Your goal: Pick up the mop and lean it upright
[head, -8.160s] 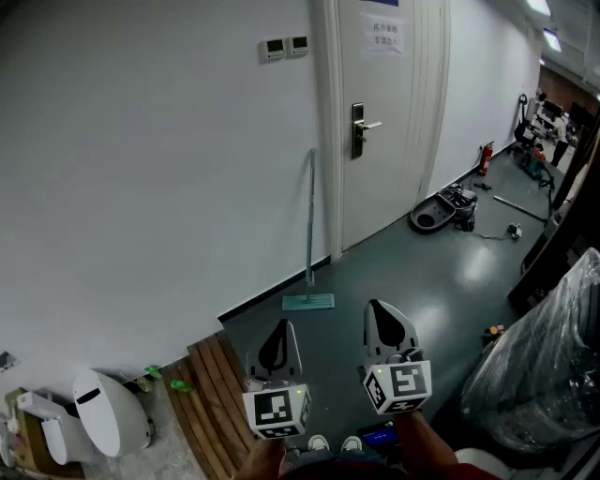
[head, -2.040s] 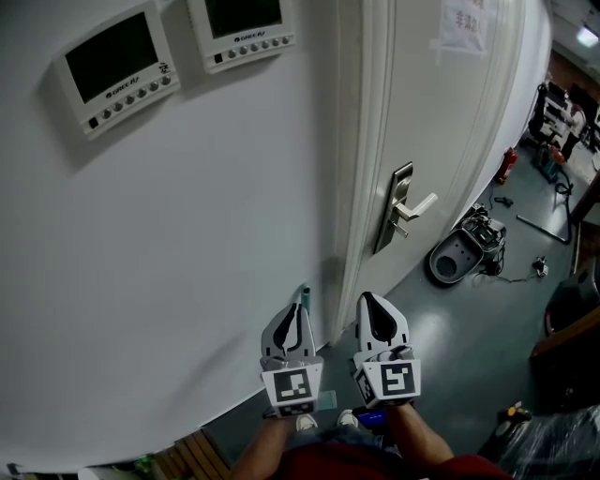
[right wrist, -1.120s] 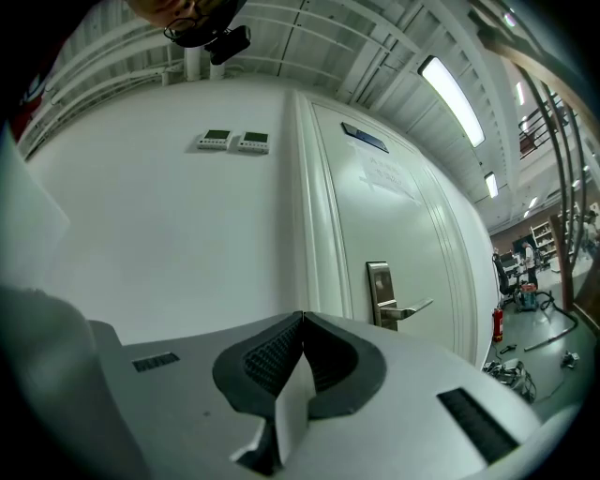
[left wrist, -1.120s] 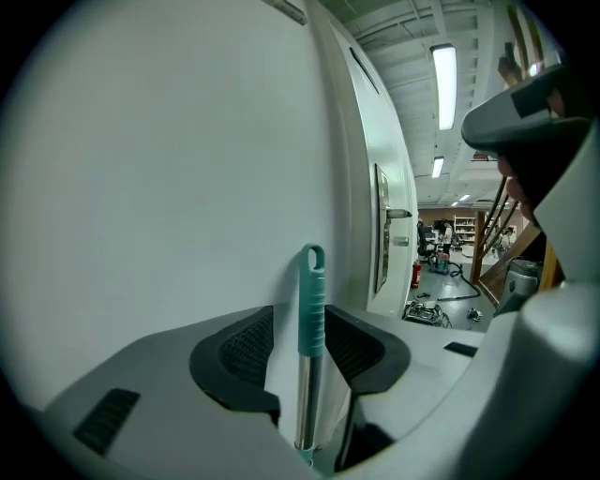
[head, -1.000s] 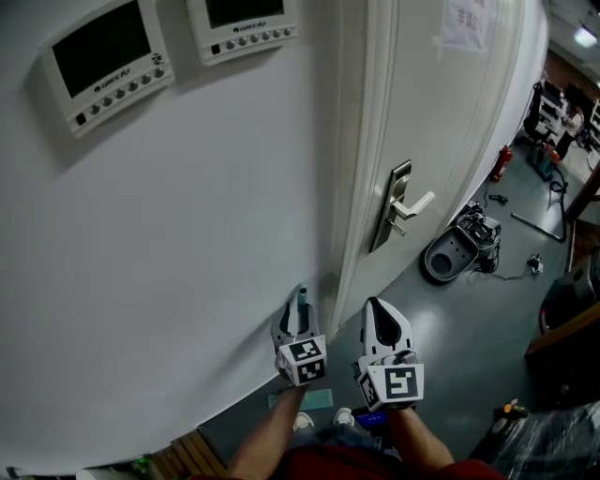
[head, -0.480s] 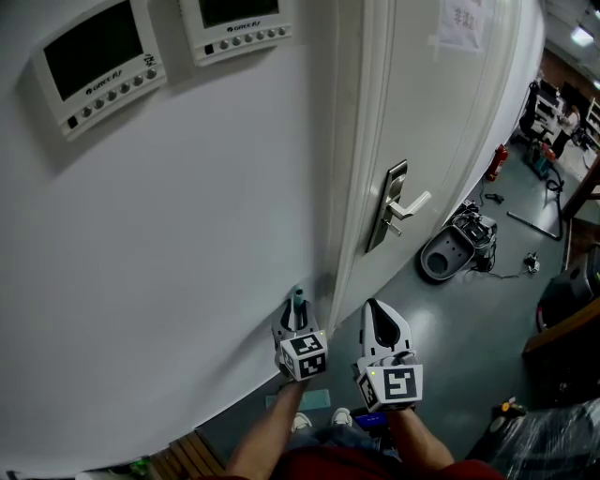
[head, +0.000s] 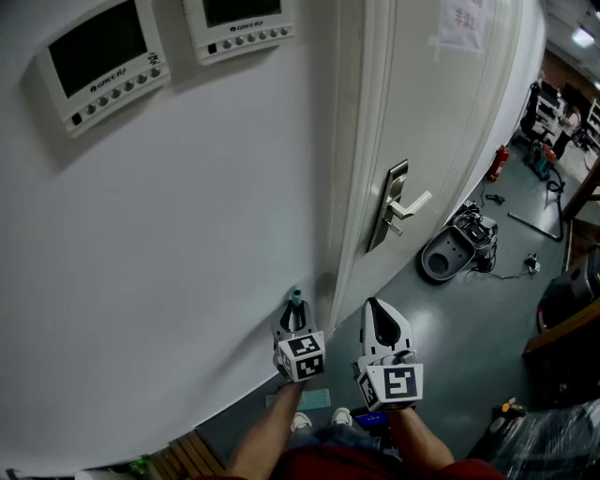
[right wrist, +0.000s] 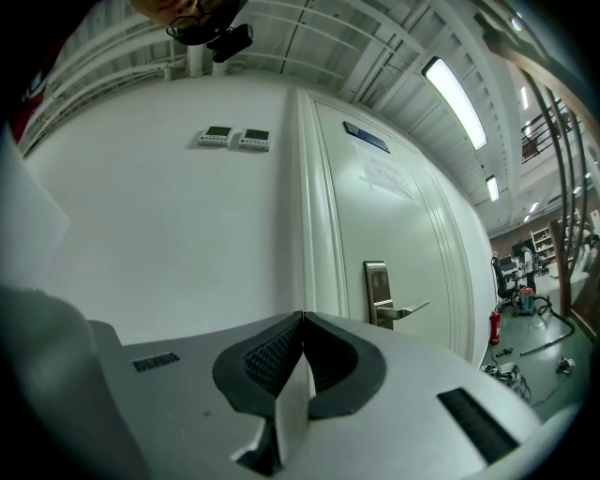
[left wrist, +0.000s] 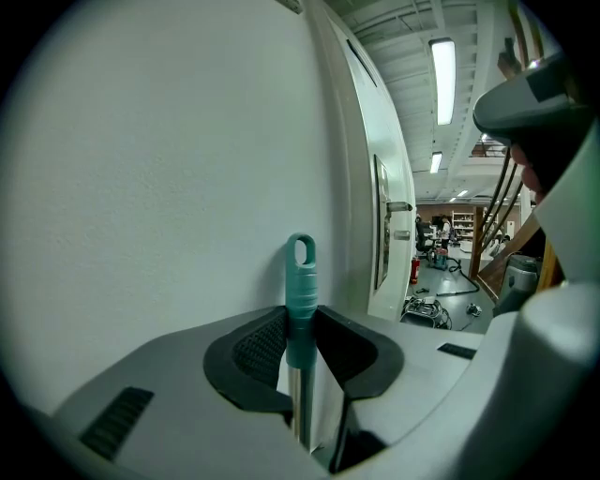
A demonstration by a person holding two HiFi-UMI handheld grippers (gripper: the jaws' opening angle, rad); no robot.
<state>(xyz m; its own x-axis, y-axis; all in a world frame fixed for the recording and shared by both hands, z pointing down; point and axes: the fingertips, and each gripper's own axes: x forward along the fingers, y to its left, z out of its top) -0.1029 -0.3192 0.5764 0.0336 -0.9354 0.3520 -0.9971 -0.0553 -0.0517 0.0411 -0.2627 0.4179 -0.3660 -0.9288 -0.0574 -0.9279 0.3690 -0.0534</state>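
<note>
Wall point(head: 187, 234) first, white and wide, taking up the whole left side of the head view. Next to it on the right is the pale door point(head: 441, 122), shut, and below it the grey-green floor point(head: 469, 319) runs off towards the clutter at the far end.

Now the mop point(left wrist: 300, 281): it stands upright, close against the wall and just left of the door frame. Its teal cap point(head: 296, 300) pokes up above the jaws, and its flat teal mop head point(head: 302, 398) lies on the floor below, partly behind the person's left forearm.

The left gripper point(head: 294, 317) is on it. Its jaws have just been closing, and the left gripper view shows the pole between them, both dark pads pressing the lower end of the cap from either side, metal shaft running down beneath.

The right gripper point(right wrist: 302, 323) hangs just beside, to the right, pointing at the door. Its jaws are pressed together with nothing between them.

Higher on the wall sit two control panels, one at point(head: 98, 61) and the other at point(head: 239, 23), dark screens over rows of buttons. Smallest of all, the metal door handle point(head: 403, 206) juts out level.
</note>
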